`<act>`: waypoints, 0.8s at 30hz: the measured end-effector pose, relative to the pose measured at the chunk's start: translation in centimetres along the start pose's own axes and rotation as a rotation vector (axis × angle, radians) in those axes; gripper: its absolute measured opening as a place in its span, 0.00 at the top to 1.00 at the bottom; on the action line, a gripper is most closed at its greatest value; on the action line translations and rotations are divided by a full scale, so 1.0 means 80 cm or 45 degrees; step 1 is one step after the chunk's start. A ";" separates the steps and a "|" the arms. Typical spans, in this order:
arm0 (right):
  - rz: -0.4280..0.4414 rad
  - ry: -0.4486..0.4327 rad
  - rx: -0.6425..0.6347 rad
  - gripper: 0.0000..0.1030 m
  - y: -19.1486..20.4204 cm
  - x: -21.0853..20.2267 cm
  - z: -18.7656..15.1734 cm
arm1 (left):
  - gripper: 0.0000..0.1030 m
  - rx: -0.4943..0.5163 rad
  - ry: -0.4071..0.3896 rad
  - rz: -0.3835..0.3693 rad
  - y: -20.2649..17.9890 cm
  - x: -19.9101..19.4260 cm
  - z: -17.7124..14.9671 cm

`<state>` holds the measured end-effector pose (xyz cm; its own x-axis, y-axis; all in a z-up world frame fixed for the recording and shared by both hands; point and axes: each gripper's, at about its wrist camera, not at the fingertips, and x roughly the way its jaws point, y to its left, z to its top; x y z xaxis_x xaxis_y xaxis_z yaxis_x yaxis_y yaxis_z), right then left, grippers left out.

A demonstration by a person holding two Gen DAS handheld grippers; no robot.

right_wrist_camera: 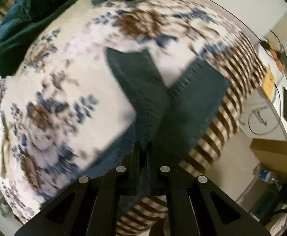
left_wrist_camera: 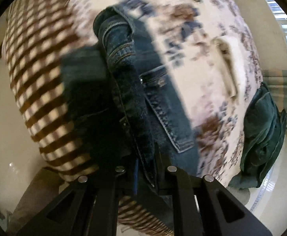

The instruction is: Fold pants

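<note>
Dark blue jeans hang bunched over a floral bed cover, waistband and a back pocket showing. My left gripper is shut on the jeans' denim, which runs down between its black fingers. In the right wrist view the two jeans legs spread in a V over the bed. My right gripper is shut on the jeans where the legs meet, fabric pinched between its fingers. Both views are blurred by motion.
A dark green garment pile lies at the bed's edge, also seen as green cloth. The cover's brown striped border hangs off the side. A white appliance and a cardboard box stand beside the bed.
</note>
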<state>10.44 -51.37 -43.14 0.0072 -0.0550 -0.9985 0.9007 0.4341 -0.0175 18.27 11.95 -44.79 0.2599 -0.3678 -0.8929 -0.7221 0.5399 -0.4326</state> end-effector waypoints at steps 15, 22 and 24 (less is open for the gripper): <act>0.199 0.144 0.005 0.31 -0.100 0.055 -0.041 | 0.60 0.248 -0.188 0.213 0.036 -0.018 -0.036; 0.101 -0.026 -0.231 0.30 -0.071 0.015 0.019 | 0.24 0.634 -0.348 0.470 -0.065 -0.008 -0.095; 0.040 -0.071 -0.374 0.28 -0.030 0.019 0.038 | 0.19 0.737 -0.328 0.518 -0.092 0.021 -0.115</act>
<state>9.64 -55.23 -44.43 0.0639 -0.0834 -0.9945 0.7353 0.6776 -0.0096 18.09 0.39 -41.99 0.2377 0.0961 -0.9666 -0.3595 0.9331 0.0043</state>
